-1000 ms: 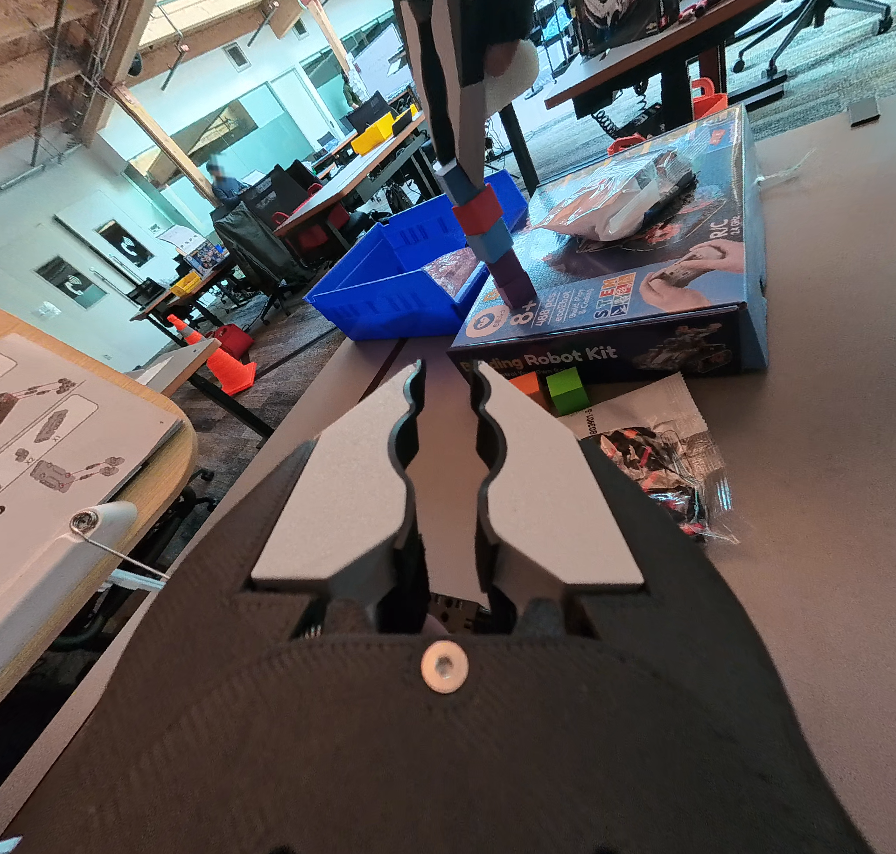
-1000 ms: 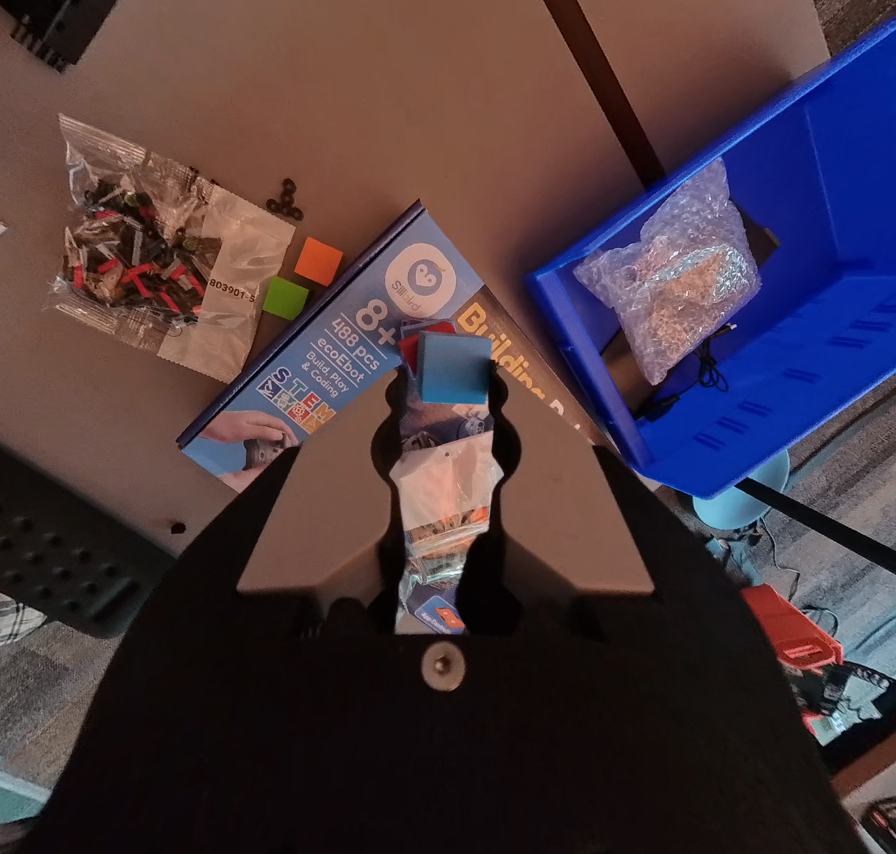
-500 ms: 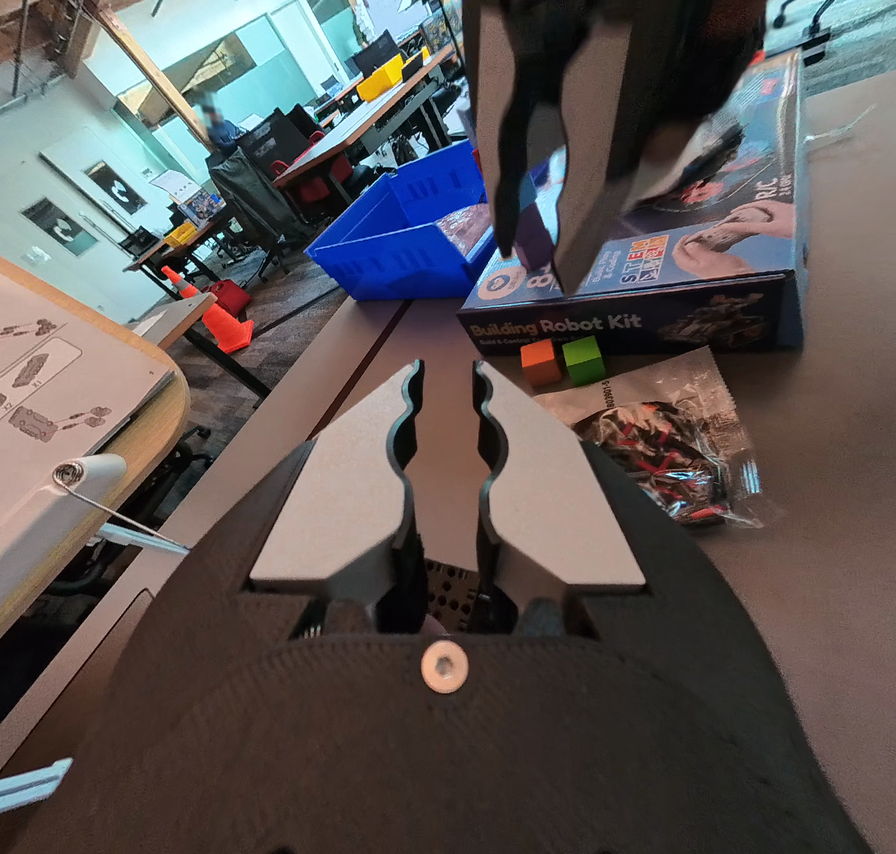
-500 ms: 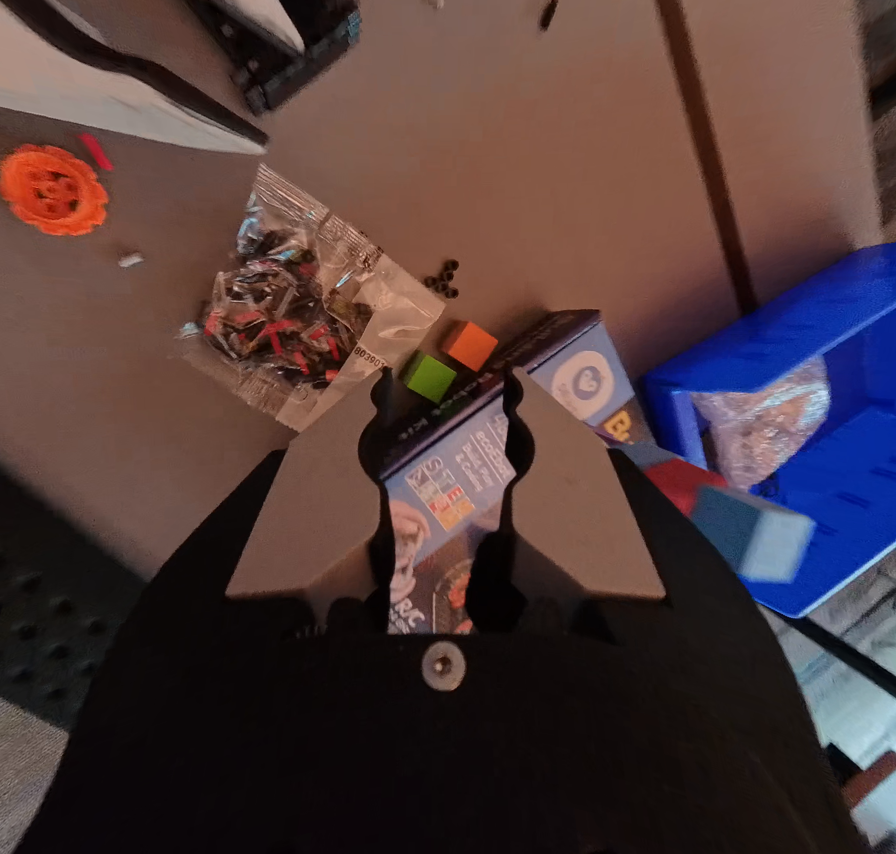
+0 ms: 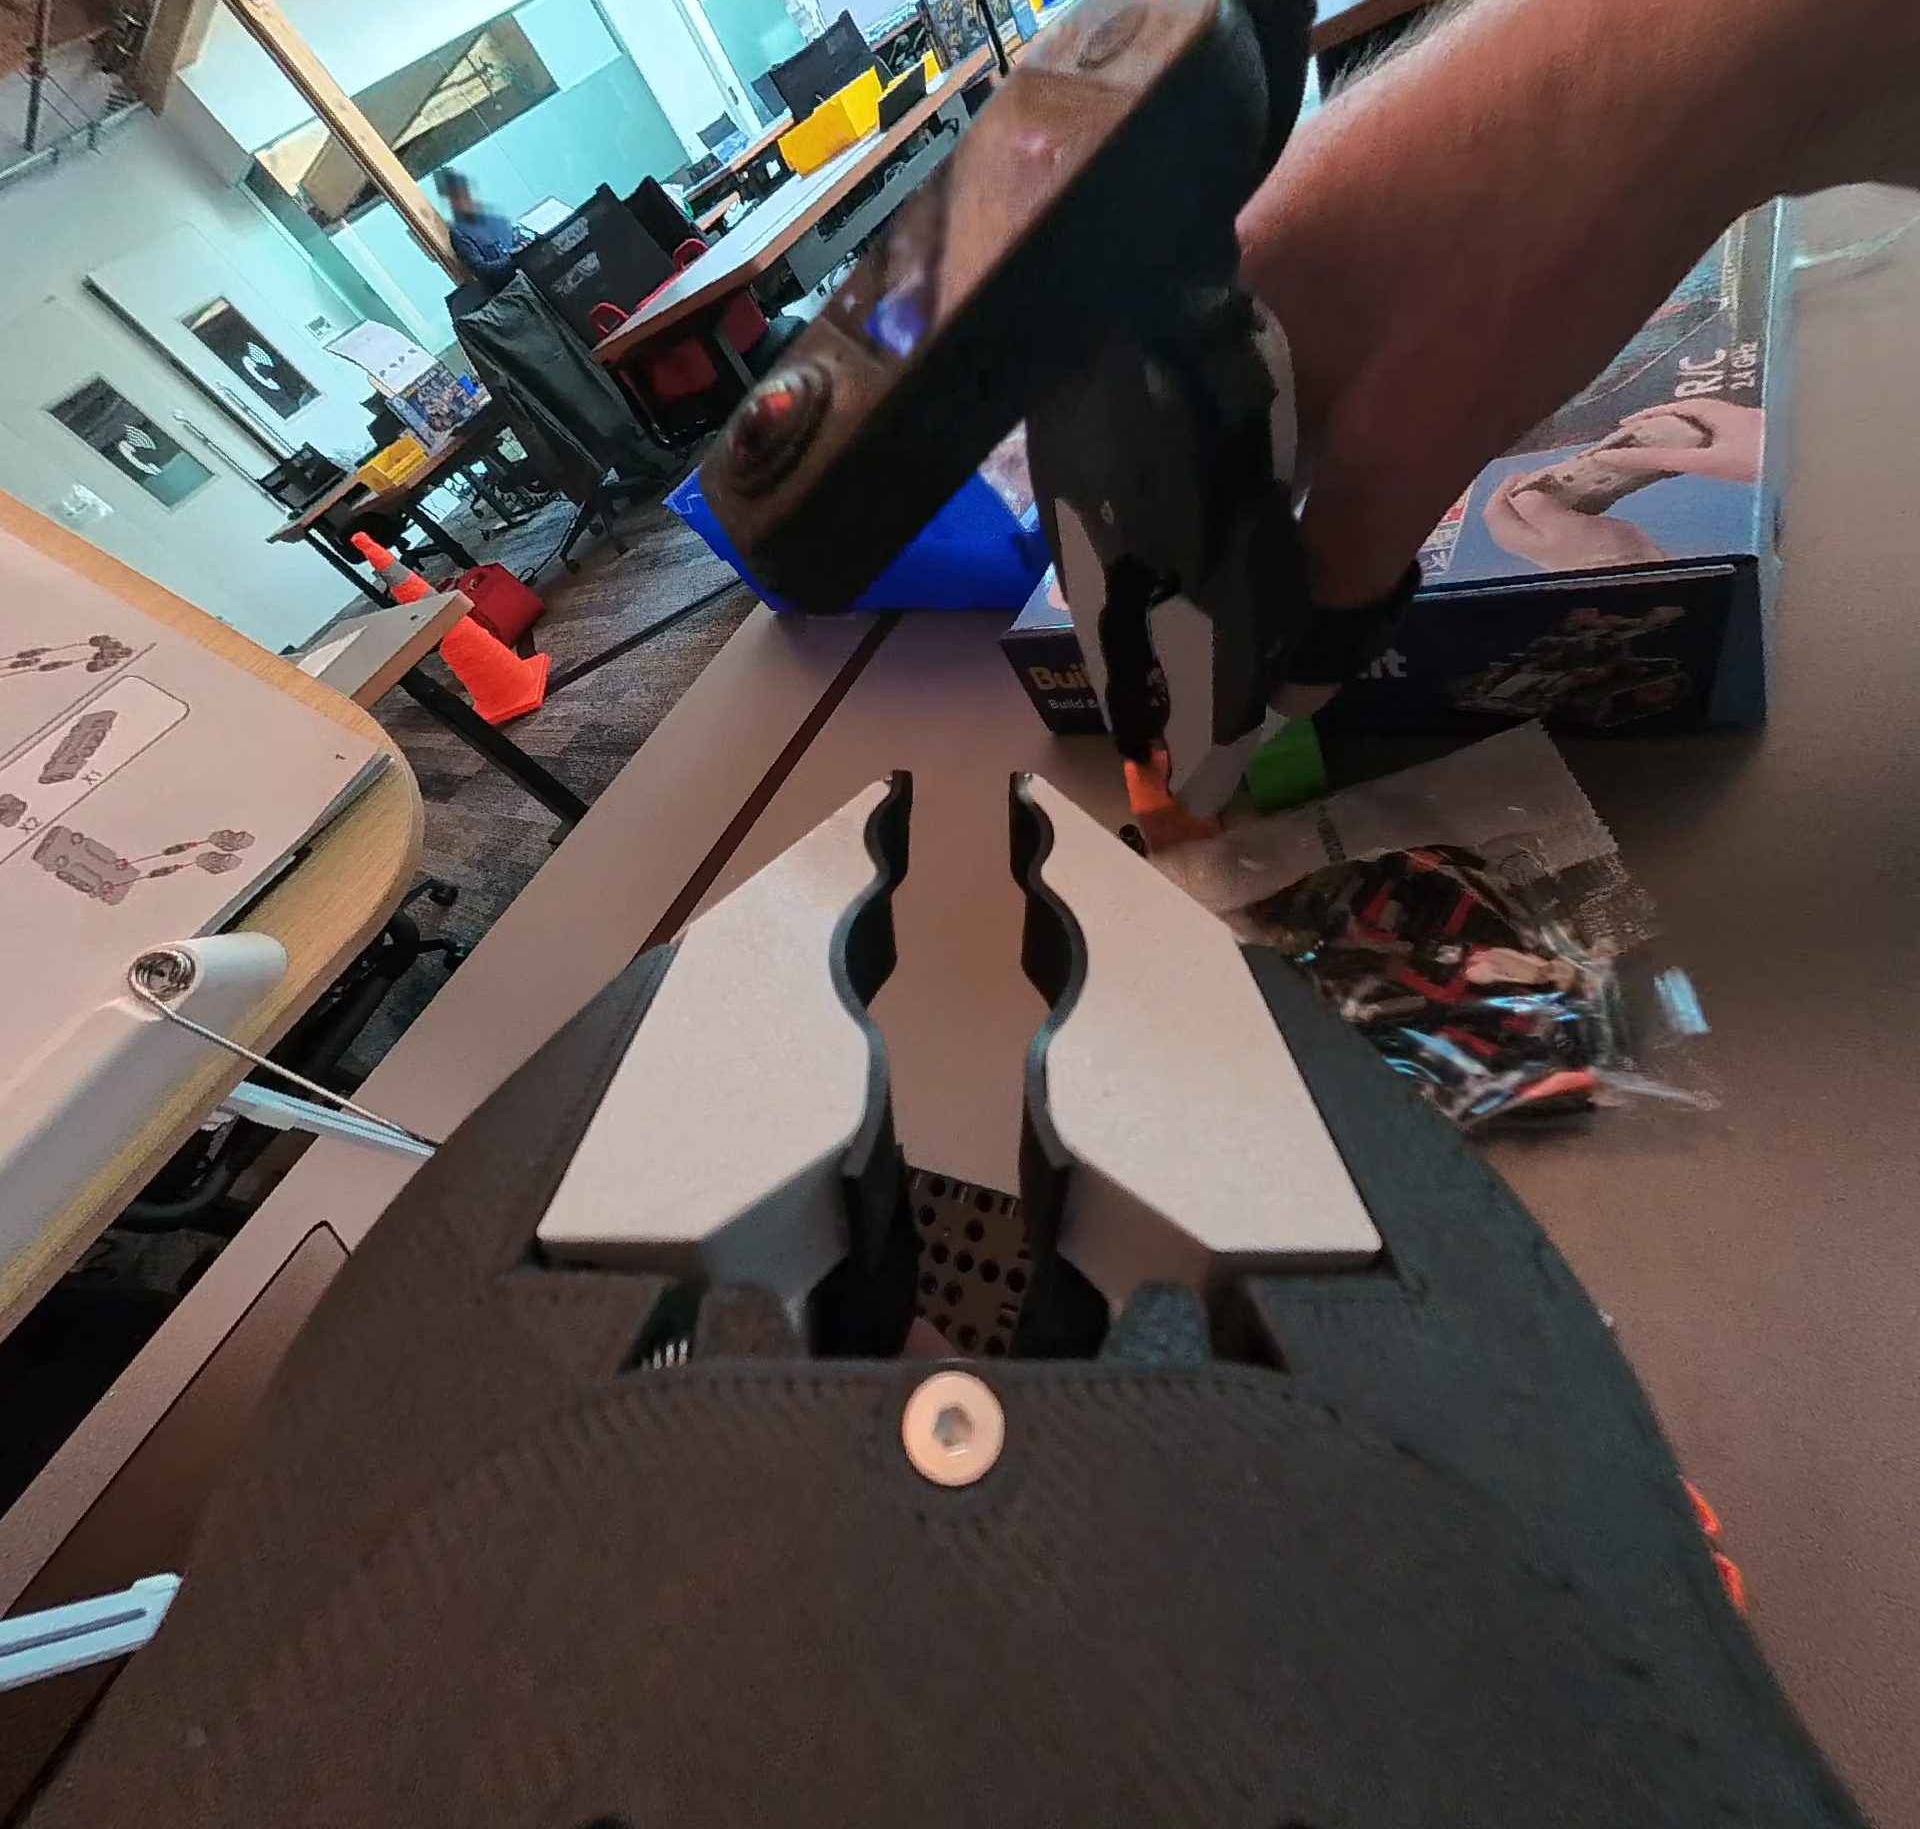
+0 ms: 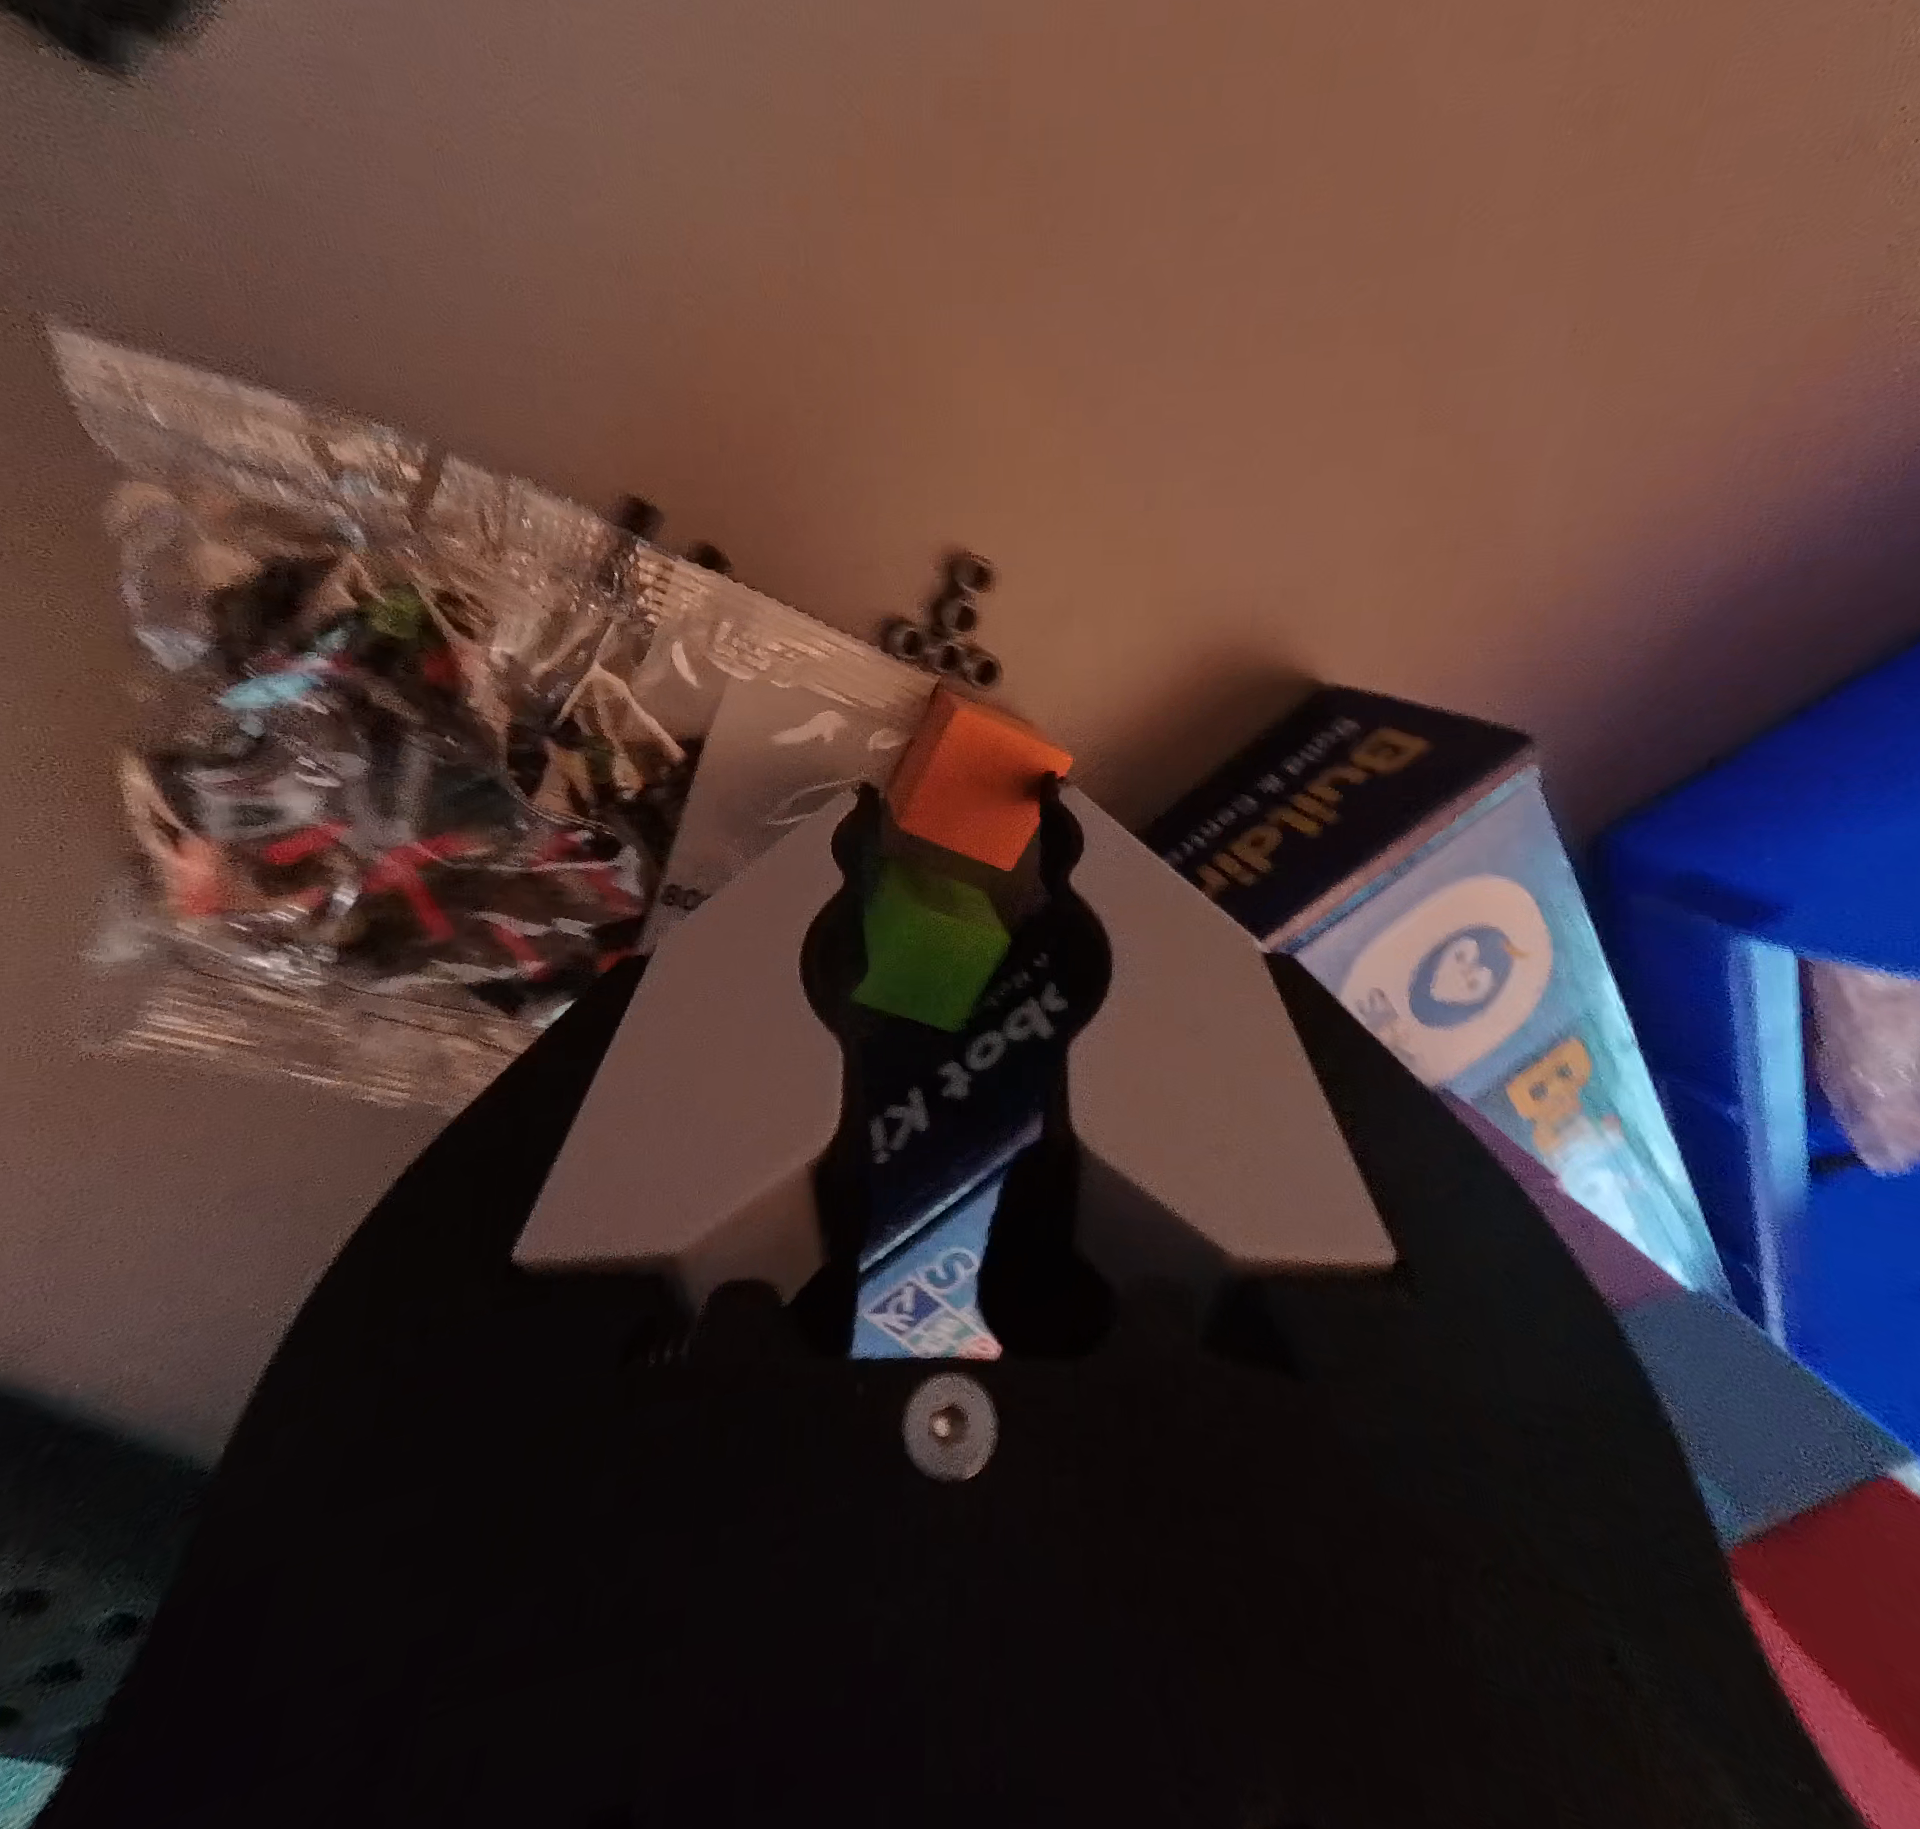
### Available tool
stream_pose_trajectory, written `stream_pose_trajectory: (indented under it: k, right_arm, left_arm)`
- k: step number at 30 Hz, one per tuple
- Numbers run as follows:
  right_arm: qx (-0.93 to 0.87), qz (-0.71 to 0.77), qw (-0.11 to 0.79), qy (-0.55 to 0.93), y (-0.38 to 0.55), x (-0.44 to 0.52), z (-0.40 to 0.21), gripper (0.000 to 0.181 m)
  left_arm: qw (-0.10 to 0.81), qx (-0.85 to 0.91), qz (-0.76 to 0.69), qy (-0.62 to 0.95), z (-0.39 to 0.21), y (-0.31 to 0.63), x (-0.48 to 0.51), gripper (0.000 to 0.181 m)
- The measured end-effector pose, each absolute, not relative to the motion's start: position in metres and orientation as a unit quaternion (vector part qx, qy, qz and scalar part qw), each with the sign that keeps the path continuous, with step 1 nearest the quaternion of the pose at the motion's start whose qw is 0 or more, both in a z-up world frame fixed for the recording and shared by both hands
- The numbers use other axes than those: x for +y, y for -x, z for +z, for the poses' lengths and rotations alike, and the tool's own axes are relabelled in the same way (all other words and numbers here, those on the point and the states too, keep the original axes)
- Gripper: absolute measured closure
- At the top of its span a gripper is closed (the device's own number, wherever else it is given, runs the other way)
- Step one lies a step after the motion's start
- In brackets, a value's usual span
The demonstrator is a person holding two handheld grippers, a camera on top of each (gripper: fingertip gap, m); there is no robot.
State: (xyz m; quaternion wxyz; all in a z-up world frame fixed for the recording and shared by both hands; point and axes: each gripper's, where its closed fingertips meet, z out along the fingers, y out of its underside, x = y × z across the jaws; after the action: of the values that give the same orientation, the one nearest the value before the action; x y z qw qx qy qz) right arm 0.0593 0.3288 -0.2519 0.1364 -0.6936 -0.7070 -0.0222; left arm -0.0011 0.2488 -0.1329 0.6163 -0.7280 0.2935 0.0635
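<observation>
My right gripper (image 6: 956,790) points down at the table and is shut on an orange cube (image 6: 977,792) at its fingertips. A green cube (image 6: 925,948) lies just behind it, between the fingers and untouched. In the left wrist view a hand holds this gripper (image 5: 1169,777) over the orange cube (image 5: 1151,787), with the green cube (image 5: 1288,763) beside it. Both cubes lie in front of a blue kit box (image 5: 1558,657). A blurred stack of cubes (image 6: 1808,1634) stands on the box (image 6: 1455,948). My left gripper (image 5: 958,787) hovers over the table with a narrow gap, empty.
A clear bag of small parts (image 5: 1455,969) lies right of the cubes, also in the right wrist view (image 6: 364,792). Small black rings (image 6: 945,626) lie beyond the orange cube. A blue bin (image 5: 935,553) stands behind the box. A board with instruction sheets (image 5: 156,792) is at left. The tips of one gripper are about 15 cm away from the tips of the other.
My right gripper let go of the blue cube on top of the stack, swung down to the table and closed on the orange cube. My left gripper stayed nearly still.
</observation>
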Motion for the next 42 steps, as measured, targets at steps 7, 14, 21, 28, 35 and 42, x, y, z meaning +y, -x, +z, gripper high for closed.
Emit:
stream_pose_trajectory:
  k: [7, 14, 21, 28, 35, 42]
  right_arm:
    - [-0.718, -0.020, 0.141, 0.681, -0.056, 0.328, -0.249, 0.138]
    - [-0.716, 0.005, 0.133, 0.686, -0.047, 0.322, -0.258, 0.151]
    - [-0.694, 0.059, 0.244, 0.674, -0.051, 0.337, -0.139, 0.152]
    - [-0.668, 0.007, 0.265, 0.695, -0.105, 0.385, -0.039, 0.151]
    - [-0.665, -0.016, 0.190, 0.722, -0.129, 0.409, -0.058, 0.151]
    - [-0.664, -0.008, 0.171, 0.728, -0.128, 0.412, -0.074, 0.151]
  left_arm:
    - [0.618, 0.292, 0.060, 0.728, -0.132, 0.001, 0.248, 0.164]
    - [0.618, 0.290, 0.062, 0.728, -0.132, 0.003, 0.248, 0.164]
    - [0.617, 0.284, 0.057, 0.732, -0.133, 0.006, 0.249, 0.165]
    - [0.613, 0.286, 0.054, 0.735, -0.137, 0.003, 0.249, 0.165]
    - [0.611, 0.286, 0.052, 0.736, -0.137, 0.004, 0.250, 0.165]
    - [0.609, 0.287, 0.049, 0.738, -0.138, 0.004, 0.250, 0.165]
